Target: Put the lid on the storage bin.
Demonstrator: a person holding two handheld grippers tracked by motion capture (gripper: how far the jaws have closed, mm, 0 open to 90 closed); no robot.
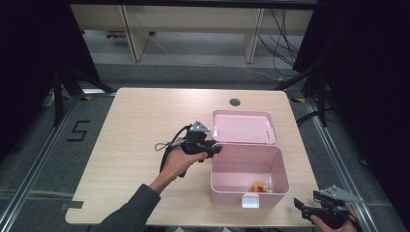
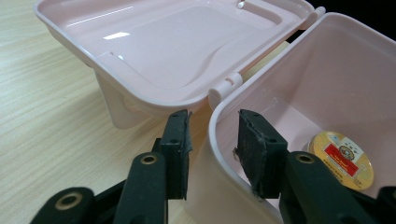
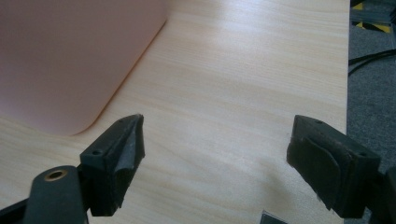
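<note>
Here, left gripper (image 2: pixel 212 140) jaws narrowly astride upright pink box (image 1: pixel 249 166) wall, lid (image 1: pixel 244 126) flung back.

Right gripper (image 1: pixel 303 209) – cut by frame edge; tin (image 2: pixel 342 159) – half hidden

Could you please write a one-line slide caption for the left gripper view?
Left gripper straddles the wall of the open pink box, jaws not yet closed, a round tin inside.

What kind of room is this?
Probably a lab or recording studio: a wooden table ringed by black curtains, cables trailing on the floor, and a taped number five marking the spot.
</note>
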